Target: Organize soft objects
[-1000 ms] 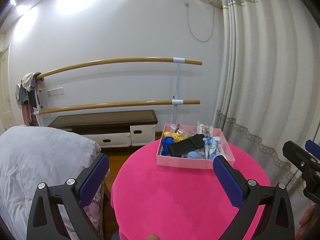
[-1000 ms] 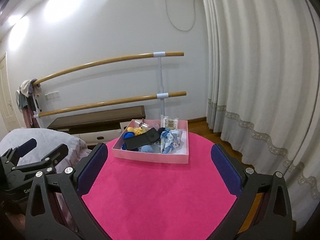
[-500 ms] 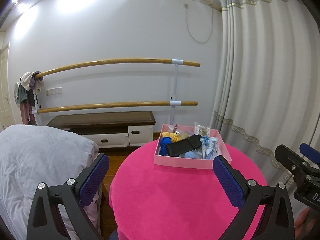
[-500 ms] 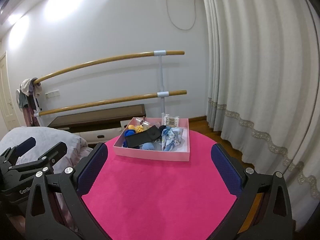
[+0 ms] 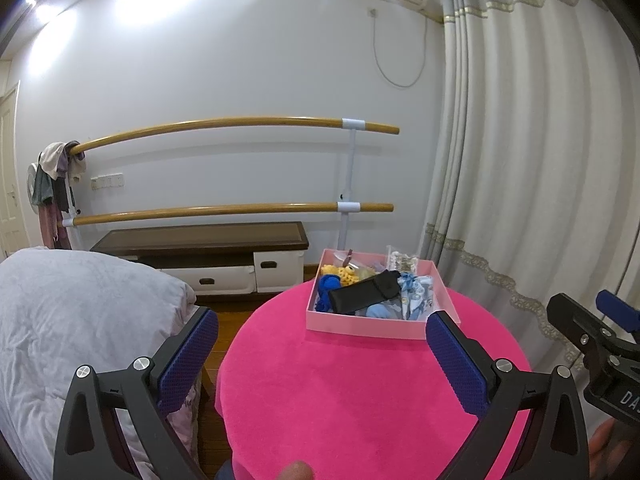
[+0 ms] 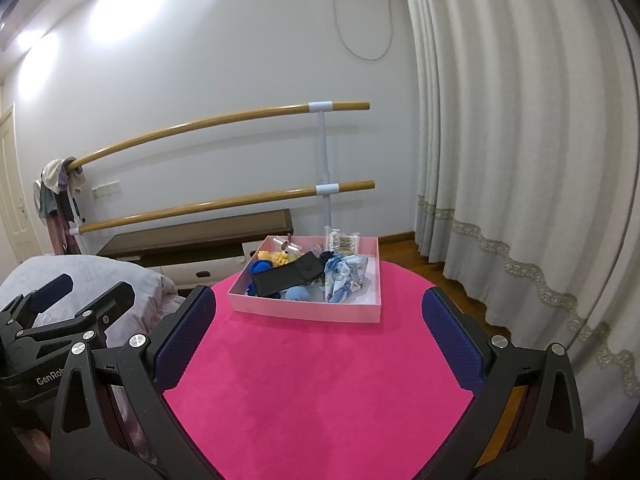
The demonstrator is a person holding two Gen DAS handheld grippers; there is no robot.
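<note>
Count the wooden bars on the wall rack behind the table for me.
2. The upper bar runs across the wall above the lower bar, which sits just over the dark bench. Clothes cover the left ends; nothing suggests a third.

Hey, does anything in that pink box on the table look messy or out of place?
Yes. The pink box holds a jumbled pile: a black pouch lies slanted across blue and yellow soft toys, beside a crumpled patterned cloth. Nothing has spilled onto the table.
</note>
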